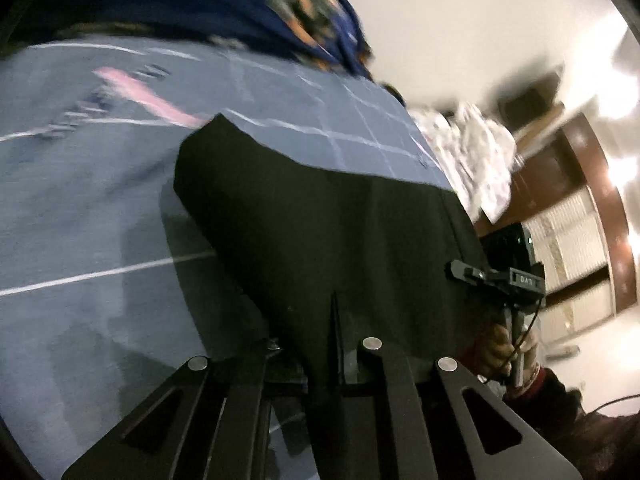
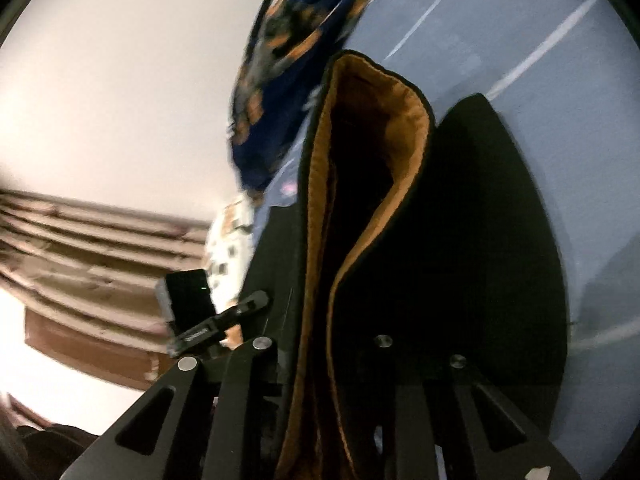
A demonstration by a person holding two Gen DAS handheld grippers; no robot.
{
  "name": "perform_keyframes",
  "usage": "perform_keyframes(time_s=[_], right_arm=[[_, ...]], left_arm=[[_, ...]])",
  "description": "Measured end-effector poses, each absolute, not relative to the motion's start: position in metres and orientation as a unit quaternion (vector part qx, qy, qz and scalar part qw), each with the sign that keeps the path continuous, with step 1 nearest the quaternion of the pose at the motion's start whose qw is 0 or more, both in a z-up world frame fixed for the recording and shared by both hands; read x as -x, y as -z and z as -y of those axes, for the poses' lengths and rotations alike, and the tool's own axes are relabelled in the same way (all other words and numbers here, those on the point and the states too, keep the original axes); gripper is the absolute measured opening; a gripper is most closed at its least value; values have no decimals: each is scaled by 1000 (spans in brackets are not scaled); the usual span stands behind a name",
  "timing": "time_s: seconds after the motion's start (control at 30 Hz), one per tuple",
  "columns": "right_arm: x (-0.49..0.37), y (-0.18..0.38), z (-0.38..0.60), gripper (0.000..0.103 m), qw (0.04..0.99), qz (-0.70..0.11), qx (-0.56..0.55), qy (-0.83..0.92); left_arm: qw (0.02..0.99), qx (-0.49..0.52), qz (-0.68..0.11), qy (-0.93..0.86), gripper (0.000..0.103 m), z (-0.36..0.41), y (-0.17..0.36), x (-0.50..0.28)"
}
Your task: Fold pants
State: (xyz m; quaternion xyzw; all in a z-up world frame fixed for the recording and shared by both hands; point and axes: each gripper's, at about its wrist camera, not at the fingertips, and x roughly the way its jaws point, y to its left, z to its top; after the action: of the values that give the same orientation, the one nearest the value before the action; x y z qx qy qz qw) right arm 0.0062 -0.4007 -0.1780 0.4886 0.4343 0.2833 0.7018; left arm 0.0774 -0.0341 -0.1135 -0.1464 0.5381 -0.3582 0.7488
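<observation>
On my right gripper (image 1: 496,276), seen from my left camera, a small label (image 1: 525,279) carried pale characters too blurred for me to read; nothing else bore legible writing.

L gripper (image 1: 336,360) clamping pants (image 1: 320,220), tilted | R gripper (image 2: 320,364) clamping pants, raised | R hand (image 1: 506,350) gripping its handle

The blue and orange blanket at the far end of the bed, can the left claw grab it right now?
Probably not. The left claw is shut on the black pants, so it is busy, and the blanket lies beyond the pants across the grey bedsheet.
</observation>
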Motion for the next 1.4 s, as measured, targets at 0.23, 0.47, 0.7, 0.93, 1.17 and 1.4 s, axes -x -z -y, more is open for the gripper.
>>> perform_keyframes(time_s=[0.23, 0.47, 0.7, 0.93, 1.17, 1.4], right_arm=[[-52, 180, 286, 17, 664, -470, -453, -366], [-57, 188, 283, 21, 684, -494, -418, -336], [-53, 184, 343, 36, 704, -463, -459, -281], [-10, 148, 355, 36, 679, -430, -496, -330], [18, 164, 339, 37, 662, -476, -495, -300], [6, 171, 333, 38, 666, -479, -493, -290]], left_arm=[[805, 162, -520, 235, 9, -82, 106, -72], [812, 171, -522, 198, 41, -96, 130, -63], [838, 193, -480, 170, 58, -116, 109, -57], [834, 195, -485, 179, 58, -114, 109, -37], [833, 172, -493, 183, 64, -98, 112, -25], [828, 187, -497, 182, 67, -102, 117, -23]])
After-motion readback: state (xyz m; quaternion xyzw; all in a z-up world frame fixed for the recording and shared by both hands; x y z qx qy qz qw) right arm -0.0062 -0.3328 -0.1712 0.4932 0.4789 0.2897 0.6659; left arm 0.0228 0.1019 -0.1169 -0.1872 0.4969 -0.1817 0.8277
